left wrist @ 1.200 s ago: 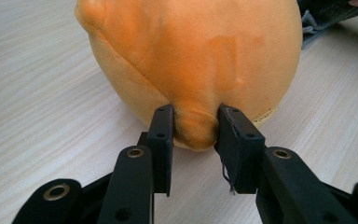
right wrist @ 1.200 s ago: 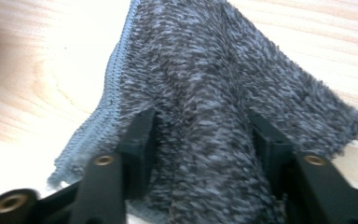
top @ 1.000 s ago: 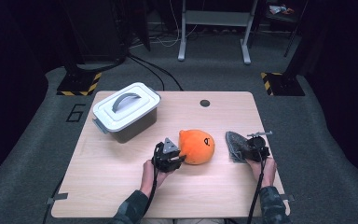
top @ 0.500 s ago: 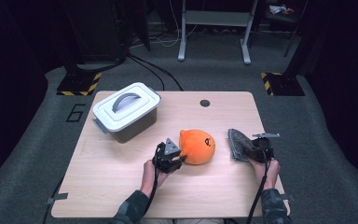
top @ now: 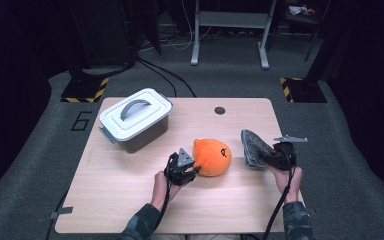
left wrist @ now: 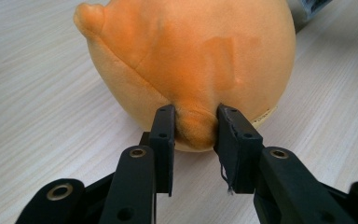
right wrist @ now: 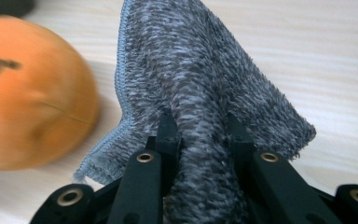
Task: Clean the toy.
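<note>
1. A light wooden table with rounded corners stands on grey carpet.
2. A lidded white storage box sits at its far left.
3. An orange plush toy rests mid-table.
4. A grey cloth lies to the right.

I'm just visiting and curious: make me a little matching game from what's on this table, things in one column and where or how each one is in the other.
Things:
1. orange plush toy
2. grey cloth
3. white box
4. left gripper

States:
a. lid on, at the far left of the table
b. pinched and lifted at one edge by the right gripper
c. sits in the middle of the table
d. closed on a fold of plush

Pairs: 1-c, 2-b, 3-a, 4-d
</note>
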`<state>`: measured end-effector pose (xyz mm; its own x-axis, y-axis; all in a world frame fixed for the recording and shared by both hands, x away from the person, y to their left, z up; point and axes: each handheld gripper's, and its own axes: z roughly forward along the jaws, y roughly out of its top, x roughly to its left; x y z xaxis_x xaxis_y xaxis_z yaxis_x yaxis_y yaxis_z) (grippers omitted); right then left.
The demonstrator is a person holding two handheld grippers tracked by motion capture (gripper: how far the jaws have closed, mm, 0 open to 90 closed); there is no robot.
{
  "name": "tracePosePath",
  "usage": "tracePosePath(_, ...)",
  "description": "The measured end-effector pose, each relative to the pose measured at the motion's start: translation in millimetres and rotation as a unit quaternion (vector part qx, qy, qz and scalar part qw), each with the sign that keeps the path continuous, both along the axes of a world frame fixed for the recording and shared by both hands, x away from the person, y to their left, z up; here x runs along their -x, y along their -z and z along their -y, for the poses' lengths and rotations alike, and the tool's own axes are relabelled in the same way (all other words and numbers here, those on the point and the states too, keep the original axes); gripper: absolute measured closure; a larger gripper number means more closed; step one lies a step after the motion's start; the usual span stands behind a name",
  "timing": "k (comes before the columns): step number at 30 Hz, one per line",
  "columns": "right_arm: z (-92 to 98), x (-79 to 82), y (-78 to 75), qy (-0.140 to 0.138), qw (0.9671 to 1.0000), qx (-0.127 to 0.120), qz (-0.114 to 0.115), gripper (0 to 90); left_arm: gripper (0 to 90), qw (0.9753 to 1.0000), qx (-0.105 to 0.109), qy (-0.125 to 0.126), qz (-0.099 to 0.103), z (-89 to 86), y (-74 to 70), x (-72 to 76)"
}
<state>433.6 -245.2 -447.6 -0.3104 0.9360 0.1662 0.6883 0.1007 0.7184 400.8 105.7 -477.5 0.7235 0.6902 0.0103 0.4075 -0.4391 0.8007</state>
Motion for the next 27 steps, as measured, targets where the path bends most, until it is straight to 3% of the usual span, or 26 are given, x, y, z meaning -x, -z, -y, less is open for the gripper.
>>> tracePosePath(7, -21.8, 2.5, -26.8, -0.041, 0.9989, -0.01, 0.022, 72.3, 68.3, 1.0, -0.002, 0.003, 0.002, 0.2, -0.9, -0.6)
tracePosePath(15, -54.2, 3.2, -52.1, -0.089, 0.9953, 0.005, 0.039, 71.9, 68.3, 1.0, 0.001, 0.006, 0.003, 3.2, -4.4, -0.8)
tracePosePath(22, -80.1, -1.3, -60.6, -0.121, 0.9917, 0.018, 0.04, 71.7, 69.5, 1.0, 0.003, 0.003, 0.005, 4.5, -5.4, -1.4)
tracePosePath(27, -100.6, -4.5, -65.3, -0.144, 0.9888, 0.01, 0.039, 71.7, 71.0, 1.0, 0.0, 0.004, 0.007, 4.4, -5.6, -1.0)
